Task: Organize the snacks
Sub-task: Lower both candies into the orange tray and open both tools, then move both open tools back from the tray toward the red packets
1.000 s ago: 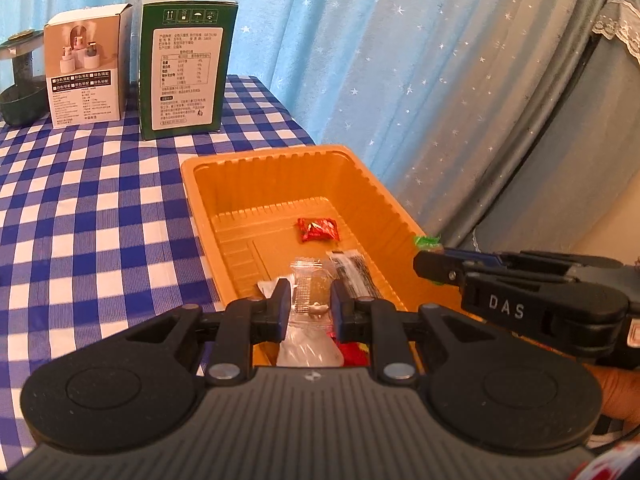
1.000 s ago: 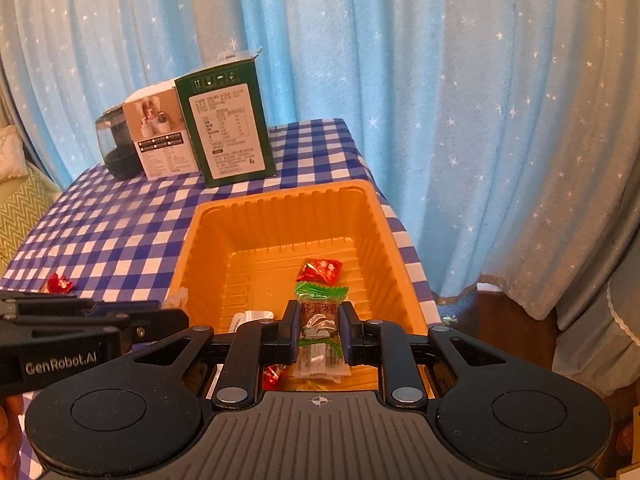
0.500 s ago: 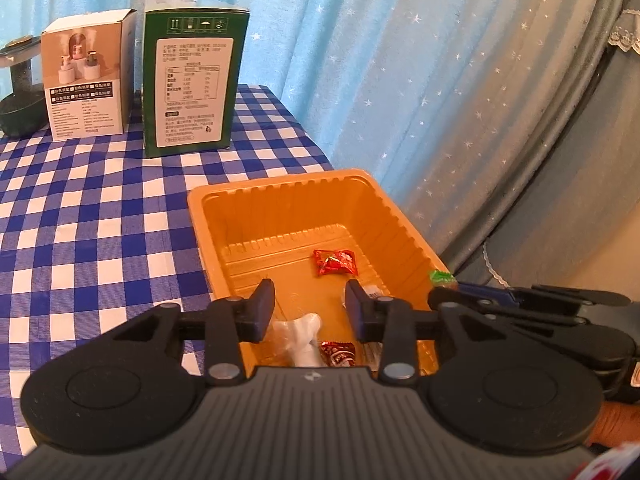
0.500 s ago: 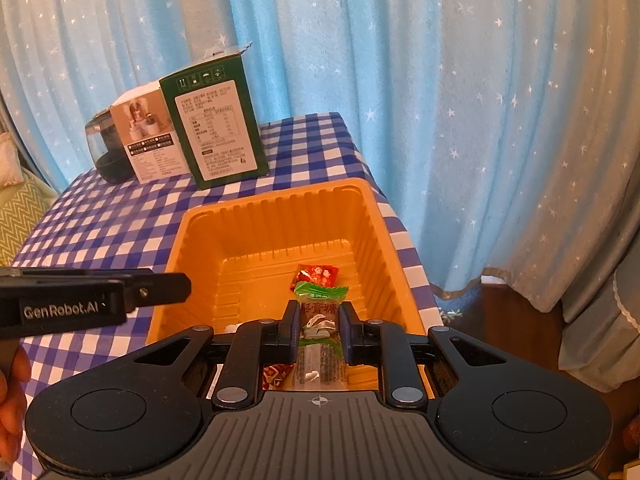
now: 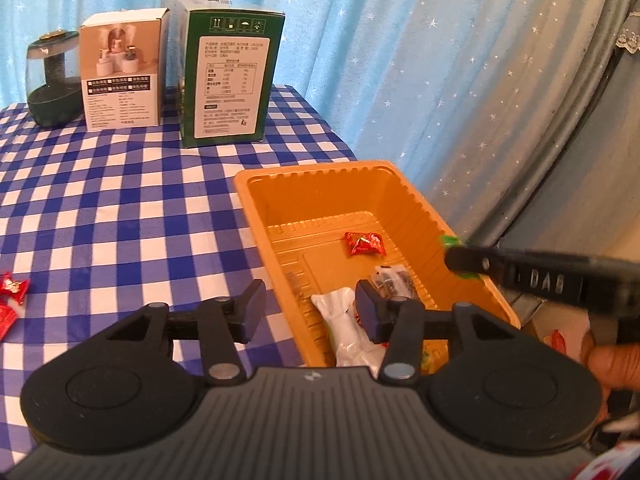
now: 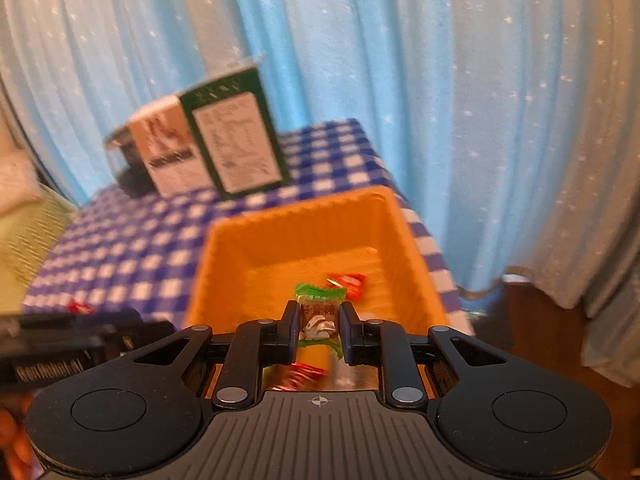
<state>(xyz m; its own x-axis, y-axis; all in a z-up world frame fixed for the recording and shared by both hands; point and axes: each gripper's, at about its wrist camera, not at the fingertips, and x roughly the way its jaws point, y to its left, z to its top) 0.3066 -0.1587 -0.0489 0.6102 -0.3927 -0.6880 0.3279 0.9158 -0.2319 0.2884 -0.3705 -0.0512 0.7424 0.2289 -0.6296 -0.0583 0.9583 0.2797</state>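
Left claw point(image 5: 310, 312): jaws stand wide apart, gripping nothing. It hangs over the near left corner of the orange tray point(image 5: 256, 216), its left finger above the checked cloth of the worktop point(image 5: 120, 208) and its right finger above the tray's inside.

Between and just ahead of its fingers, a white-wrapped snack point(image 5: 344, 320) lies on the tray floor. Ahead and to the right lies a clear packet with dark print point(image 5: 394, 280); the print cannot be read. Farther ahead lies a red-wrapped sweet point(image 5: 364, 243). Far left of this claw, red sweets point(image 5: 12, 292) lie on the cloth, apart from the tray.

Right claw point(image 6: 319, 330): closed on a green-edged snack packet point(image 6: 320, 304), held over the near part of the tray. The packet's brown label is blurred and unreadable. A red sweet lies on the tray floor just ahead and to the right of the held packet.

Writing: the right claw's side reads "DAS" in the left wrist view. The left claw's side carries white lettering, blurred in the right wrist view.

Far ahead of both claws stand a green carton point(image 5: 228, 80) with a white printed table panel, a pale box point(image 5: 122, 76) picturing small white devices, and a dark domed container point(image 5: 54, 80). Their small print is not legible.
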